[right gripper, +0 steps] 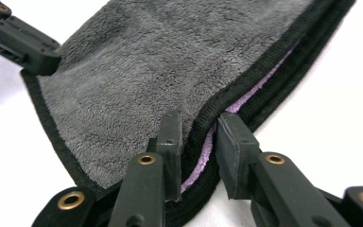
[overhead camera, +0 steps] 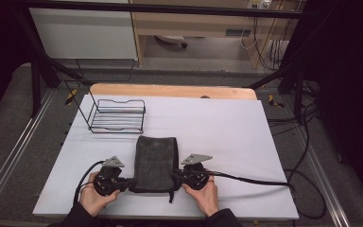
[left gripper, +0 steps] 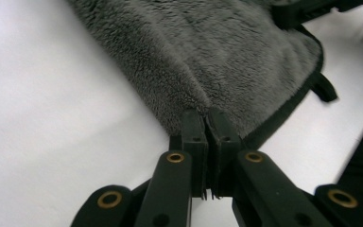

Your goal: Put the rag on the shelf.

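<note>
Gripping a soft, limp towel point(overhead camera: 156, 163) by its near corners, left tongs point(left gripper: 207, 124) were clamped; right tongs point(right gripper: 199, 135) barely pinched its hem.

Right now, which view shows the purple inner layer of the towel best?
The right gripper view: the purple layer peeks out along the towel edge. The left gripper view and high view show grey pile.
</note>
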`<state>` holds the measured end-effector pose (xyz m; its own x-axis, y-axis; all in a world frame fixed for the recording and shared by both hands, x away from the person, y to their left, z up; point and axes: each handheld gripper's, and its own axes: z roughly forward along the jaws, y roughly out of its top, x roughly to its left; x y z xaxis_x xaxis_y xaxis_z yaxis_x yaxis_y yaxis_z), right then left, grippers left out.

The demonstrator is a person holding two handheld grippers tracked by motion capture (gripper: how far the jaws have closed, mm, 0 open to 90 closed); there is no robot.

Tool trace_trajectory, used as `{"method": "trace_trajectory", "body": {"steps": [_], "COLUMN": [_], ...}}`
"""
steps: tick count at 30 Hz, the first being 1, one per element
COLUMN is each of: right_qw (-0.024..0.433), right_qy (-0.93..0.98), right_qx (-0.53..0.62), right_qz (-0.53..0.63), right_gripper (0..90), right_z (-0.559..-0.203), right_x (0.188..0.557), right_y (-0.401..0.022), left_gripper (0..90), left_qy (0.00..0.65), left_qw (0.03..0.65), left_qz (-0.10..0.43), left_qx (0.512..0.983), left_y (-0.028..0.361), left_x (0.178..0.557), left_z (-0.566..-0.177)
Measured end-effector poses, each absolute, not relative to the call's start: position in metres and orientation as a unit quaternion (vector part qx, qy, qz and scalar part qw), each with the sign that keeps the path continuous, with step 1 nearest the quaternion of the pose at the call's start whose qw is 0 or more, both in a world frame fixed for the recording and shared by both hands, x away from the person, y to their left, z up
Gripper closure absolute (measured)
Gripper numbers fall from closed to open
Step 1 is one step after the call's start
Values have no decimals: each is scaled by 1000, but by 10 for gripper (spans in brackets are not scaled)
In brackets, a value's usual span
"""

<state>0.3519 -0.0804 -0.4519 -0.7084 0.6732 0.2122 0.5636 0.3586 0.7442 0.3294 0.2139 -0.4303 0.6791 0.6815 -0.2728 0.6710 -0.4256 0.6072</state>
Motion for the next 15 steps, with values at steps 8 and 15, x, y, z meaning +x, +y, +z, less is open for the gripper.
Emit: {"method": "trace_trajectory", "body": {"steps": [8,15], "right_qw": [73,81], "right_qy": [824,819], "right_qx": [361,357], "right_qz": [431,443], "right_gripper": [608,271], "right_z": [-450,-442], "right_x": [352,358], "right_y": [-82,-94], "left_gripper": [793,508], "left_qy": [401,406], "left_qw": [365,380], "left_qz": [31,80], "left_qx": [840,827], "left_y": [218,228], "left_x": [330,340], "left_z": [-433,-424]}}
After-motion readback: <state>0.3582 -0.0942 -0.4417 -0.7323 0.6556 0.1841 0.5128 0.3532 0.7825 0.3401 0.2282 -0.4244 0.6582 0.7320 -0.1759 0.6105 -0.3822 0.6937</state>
